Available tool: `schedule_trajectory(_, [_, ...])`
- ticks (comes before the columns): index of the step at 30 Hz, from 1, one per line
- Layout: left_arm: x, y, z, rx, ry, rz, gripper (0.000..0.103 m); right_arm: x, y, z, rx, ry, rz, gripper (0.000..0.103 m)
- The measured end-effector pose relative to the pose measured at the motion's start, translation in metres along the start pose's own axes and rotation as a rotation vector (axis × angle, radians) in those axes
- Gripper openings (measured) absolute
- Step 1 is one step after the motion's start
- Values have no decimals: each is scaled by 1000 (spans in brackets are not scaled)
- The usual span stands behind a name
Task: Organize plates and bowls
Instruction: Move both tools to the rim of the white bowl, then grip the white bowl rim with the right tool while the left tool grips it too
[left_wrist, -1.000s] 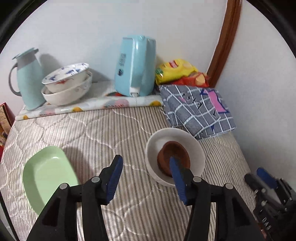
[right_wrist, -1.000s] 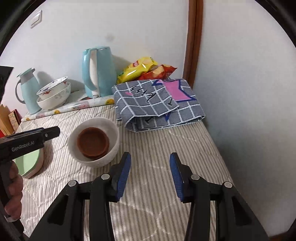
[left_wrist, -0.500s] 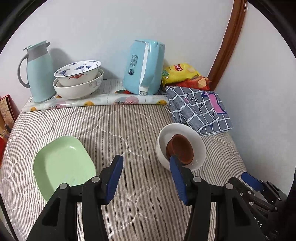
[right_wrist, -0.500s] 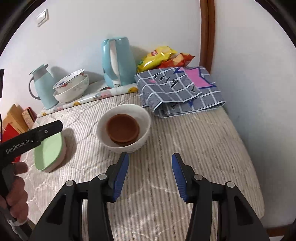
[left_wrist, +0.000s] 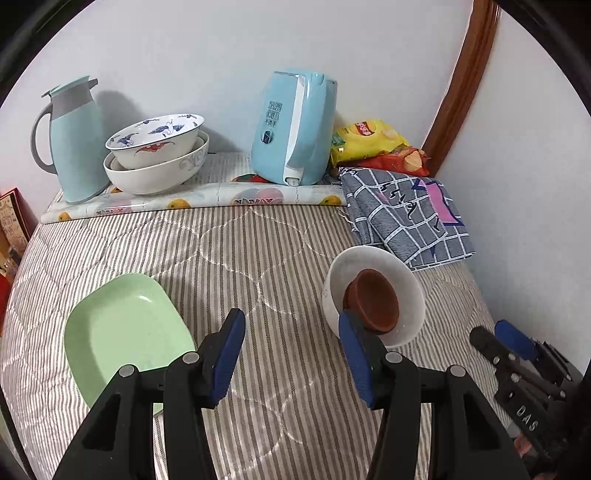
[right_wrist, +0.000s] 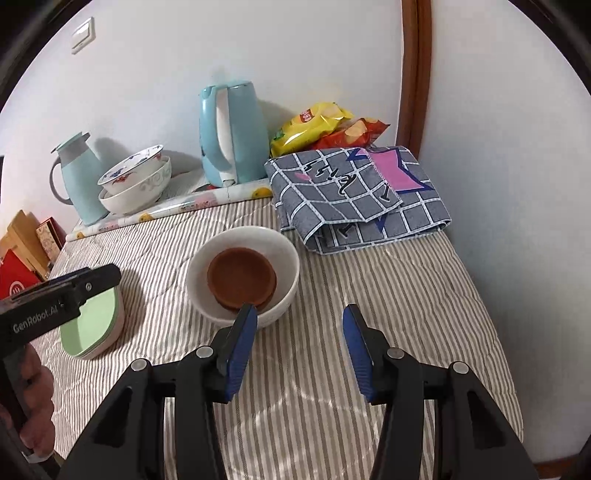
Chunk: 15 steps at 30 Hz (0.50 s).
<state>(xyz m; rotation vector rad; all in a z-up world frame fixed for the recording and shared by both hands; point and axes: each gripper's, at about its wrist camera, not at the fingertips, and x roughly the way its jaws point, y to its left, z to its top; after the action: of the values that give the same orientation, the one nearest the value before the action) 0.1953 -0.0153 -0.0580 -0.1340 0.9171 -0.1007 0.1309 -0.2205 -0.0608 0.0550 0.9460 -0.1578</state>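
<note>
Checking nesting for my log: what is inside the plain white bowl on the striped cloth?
A small brown bowl sits inside the plain white bowl, leaning toward one side. The white bowl's floor beneath it is covered, so anything underneath cannot be seen.

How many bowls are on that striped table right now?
4. A patterned bowl is nested in a larger white bowl at the back by the thermos; nearer, a brown bowl sits inside a white bowl. More could be hidden.

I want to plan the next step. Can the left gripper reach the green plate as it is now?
Probably yes. The left gripper is open and empty, and the green plate lies uncovered on the striped cloth just to its left.
</note>
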Motion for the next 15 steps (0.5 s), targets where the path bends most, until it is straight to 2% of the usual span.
schedule_trajectory(8, [29, -4, 7, -4, 45, -29, 51, 31, -8, 15, 19, 34, 33, 48])
schedule_trajectory(10, [37, -5, 8, -11, 64, -40, 50, 50, -6, 21, -2, 95, 31, 48])
schedule_trajectory(15, [53, -10, 11, -19, 90, -57, 50, 63, -6, 24, -15, 103, 36, 48])
